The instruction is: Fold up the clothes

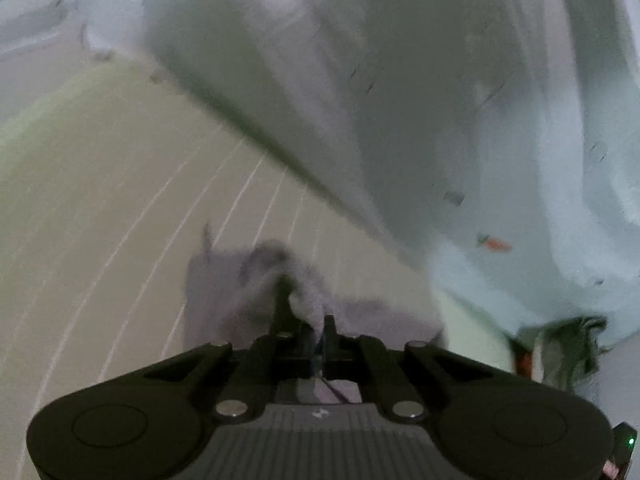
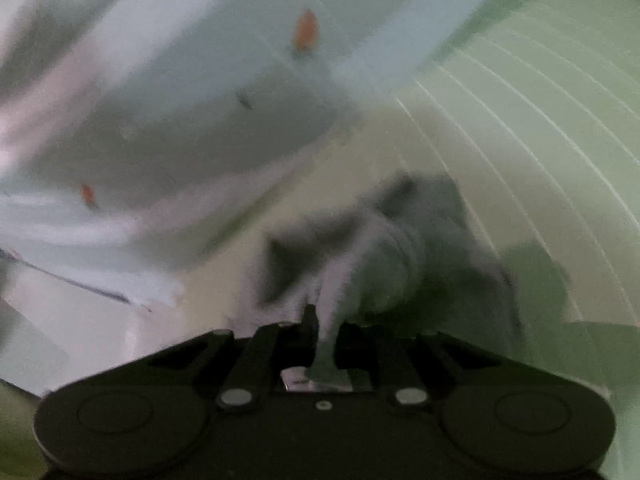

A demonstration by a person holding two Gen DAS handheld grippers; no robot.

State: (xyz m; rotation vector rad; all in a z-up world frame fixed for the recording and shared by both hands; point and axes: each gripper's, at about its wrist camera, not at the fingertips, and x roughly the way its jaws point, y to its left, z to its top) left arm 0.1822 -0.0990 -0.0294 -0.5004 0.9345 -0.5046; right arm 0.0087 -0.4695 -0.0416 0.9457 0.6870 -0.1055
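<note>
A pale white garment (image 1: 420,92) with small orange carrot prints (image 1: 496,244) hangs and drapes across the upper right of the left wrist view, blurred by motion. My left gripper (image 1: 306,312) is shut on a bunched fold of this cloth (image 1: 256,280), held over the striped surface. In the right wrist view the same garment (image 2: 180,100) fills the upper left, with carrot prints (image 2: 306,34). My right gripper (image 2: 324,320) is shut on a twisted bunch of the cloth (image 2: 384,248). Both views are blurred.
A pale green surface with thin white stripes (image 1: 120,208) lies under the garment; it also shows in the right wrist view (image 2: 520,128). A dark green and orange frilled piece (image 1: 568,344) shows at the lower right of the left wrist view.
</note>
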